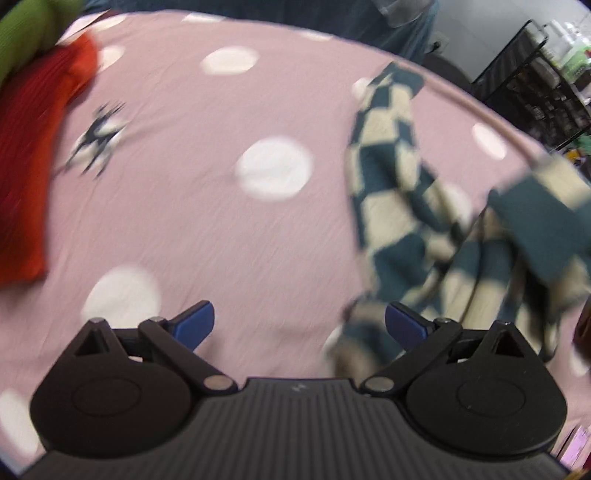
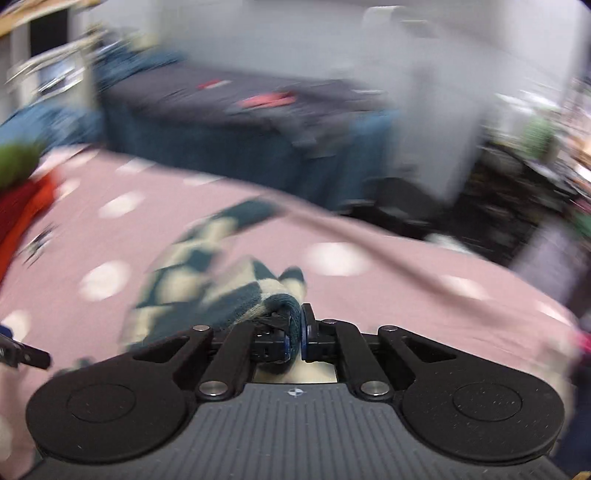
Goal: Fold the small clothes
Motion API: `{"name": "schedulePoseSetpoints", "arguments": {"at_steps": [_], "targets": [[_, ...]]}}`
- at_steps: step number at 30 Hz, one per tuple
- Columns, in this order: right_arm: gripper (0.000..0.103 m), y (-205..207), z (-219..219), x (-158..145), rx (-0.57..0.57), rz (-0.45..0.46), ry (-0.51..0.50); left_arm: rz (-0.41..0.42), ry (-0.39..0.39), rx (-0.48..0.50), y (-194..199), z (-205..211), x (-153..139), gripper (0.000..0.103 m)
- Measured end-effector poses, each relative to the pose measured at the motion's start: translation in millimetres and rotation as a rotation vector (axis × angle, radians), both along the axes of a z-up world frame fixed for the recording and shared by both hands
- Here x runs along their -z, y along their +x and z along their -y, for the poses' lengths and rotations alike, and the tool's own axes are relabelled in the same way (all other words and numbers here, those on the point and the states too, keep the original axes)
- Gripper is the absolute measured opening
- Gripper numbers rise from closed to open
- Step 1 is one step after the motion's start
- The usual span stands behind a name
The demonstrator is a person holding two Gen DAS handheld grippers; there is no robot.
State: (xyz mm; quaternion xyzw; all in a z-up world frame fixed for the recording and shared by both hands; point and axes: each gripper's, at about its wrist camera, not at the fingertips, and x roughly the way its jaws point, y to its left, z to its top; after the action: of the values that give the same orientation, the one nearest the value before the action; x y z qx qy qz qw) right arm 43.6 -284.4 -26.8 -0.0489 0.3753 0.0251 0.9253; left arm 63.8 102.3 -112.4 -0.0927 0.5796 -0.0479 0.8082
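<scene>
A teal-and-cream checkered garment (image 1: 391, 192) lies crumpled on the pink polka-dot cloth (image 1: 207, 221), partly lifted at the right of the left wrist view. My left gripper (image 1: 299, 325) is open and empty, low over the cloth just left of the garment. My right gripper (image 2: 294, 332) is shut on an edge of the checkered garment (image 2: 207, 284) and holds it up, so the fabric trails away to the left. Both views are blurred by motion.
A red garment (image 1: 33, 177) and a green one (image 1: 26, 33) lie at the table's far left. A dark star-shaped print (image 1: 98, 138) marks the cloth. A black wire shelf (image 1: 535, 74) stands beyond the right edge. A dark blue covered table (image 2: 236, 125) stands behind.
</scene>
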Motion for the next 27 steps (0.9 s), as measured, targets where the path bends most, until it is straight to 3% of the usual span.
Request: {"name": "schedulePoseSetpoints", "arguments": {"at_steps": [4, 6, 11, 16, 17, 18, 21, 24, 27], "targets": [[0.007, -40.4, 88.9, -24.6, 0.279, 0.014, -0.037, 0.012, -0.058, 0.028, 48.0, 24.9, 9.3, 0.103], [0.007, -63.4, 116.8, -31.9, 0.356, 0.012, -0.039, -0.008, -0.087, 0.036, 68.2, 38.8, 23.0, 0.103], [0.007, -92.9, 123.9, -25.4, 0.368, -0.035, -0.010, -0.124, -0.190, 0.010, 89.4, 74.0, 67.0, 0.103], [0.008, -92.2, 108.4, -19.7, 0.355, -0.043, 0.042, -0.051, -0.221, 0.067, 81.4, 110.1, 68.2, 0.100], [0.008, -93.8, 110.8, -18.4, 0.353, -0.041, 0.059, -0.042, -0.247, 0.067, 79.0, 113.7, 66.5, 0.085], [0.008, -90.6, 110.5, -16.0, 0.350, -0.042, 0.075, -0.040, -0.277, 0.073, 77.2, 117.2, 65.0, 0.062], [0.009, -87.7, 107.1, -11.9, 0.341, -0.055, 0.088, -0.057, -0.277, 0.137, 75.0, 131.8, 64.9, 0.030], [0.009, -84.4, 103.5, -8.4, 0.330, -0.065, 0.110, -0.038, -0.249, 0.168, 78.3, 134.8, 64.5, 0.014], [0.009, -82.3, 100.6, -8.2, 0.322, -0.068, 0.117, 0.016, -0.242, 0.146, 87.9, 118.4, 48.5, 0.012]]}}
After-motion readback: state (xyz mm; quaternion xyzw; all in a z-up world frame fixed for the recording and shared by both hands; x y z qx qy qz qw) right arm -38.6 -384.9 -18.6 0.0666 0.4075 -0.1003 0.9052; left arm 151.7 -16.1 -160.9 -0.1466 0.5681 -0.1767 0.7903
